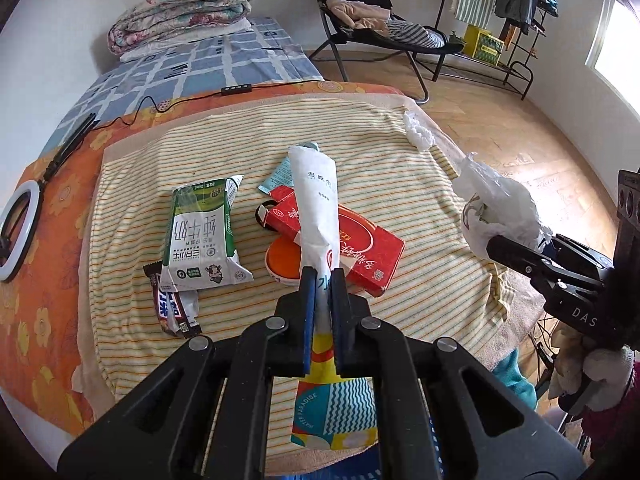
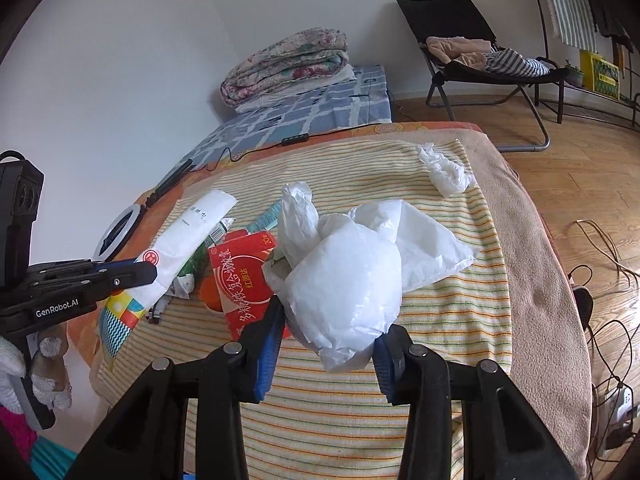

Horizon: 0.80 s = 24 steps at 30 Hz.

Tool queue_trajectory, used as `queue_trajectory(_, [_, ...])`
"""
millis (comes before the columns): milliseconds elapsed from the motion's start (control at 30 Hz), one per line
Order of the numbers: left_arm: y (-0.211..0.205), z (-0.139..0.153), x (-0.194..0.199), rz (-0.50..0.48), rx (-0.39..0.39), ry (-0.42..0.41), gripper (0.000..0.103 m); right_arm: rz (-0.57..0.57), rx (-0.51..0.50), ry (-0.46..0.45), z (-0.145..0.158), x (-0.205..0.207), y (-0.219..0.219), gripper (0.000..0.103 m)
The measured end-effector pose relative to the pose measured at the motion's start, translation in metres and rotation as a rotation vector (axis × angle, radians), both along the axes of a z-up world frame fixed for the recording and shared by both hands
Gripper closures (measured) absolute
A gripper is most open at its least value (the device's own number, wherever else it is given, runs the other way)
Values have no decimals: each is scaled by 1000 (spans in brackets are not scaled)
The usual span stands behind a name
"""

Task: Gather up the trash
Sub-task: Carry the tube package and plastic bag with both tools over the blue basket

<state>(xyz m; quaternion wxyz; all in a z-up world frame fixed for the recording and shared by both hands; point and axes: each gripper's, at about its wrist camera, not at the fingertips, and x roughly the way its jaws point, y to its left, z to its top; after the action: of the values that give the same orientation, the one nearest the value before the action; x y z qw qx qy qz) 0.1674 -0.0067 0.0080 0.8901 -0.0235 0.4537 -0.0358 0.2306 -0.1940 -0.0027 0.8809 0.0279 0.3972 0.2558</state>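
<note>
My left gripper (image 1: 322,276) is shut on a long white wipes packet (image 1: 316,200), lifted over the striped towel (image 1: 400,160); its colourful end hangs below the fingers. From the right wrist view this gripper (image 2: 132,274) and the packet (image 2: 188,232) sit at the left. My right gripper (image 2: 330,320) is shut on a stuffed white plastic bag (image 2: 344,272), raised off the towel. On the towel lie a milk carton (image 1: 200,232), a chocolate bar wrapper (image 1: 172,308), a red box (image 1: 352,240) over an orange lid (image 1: 284,258), and a crumpled tissue (image 1: 418,132).
The towel covers an orange bed with a ring light (image 1: 18,232) and a cable remote (image 1: 236,89) at its left and far edges. A folded quilt (image 1: 180,12) lies further back. A folding chair (image 2: 480,52) stands on the wooden floor, and cables (image 2: 600,248) trail at the right.
</note>
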Motion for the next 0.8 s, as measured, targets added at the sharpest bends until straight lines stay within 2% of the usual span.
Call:
queue_trajectory(233, [6,15,-68,17,-34,-23,98,69,-7,-52,28,-62,5,61])
queue_trajectory(400, [9,13,-119,38,-69,-20,98,104,9,-66,38,-107,4,61])
queue_trajectory(600, [6,-3,-172,48,-99,-4,98,140,1,-49,32,-151,1,61])
queue_trajectory(800, [-7,-35,-207,45,-138,62,98,167,-20,-17,15,-188,-2,61])
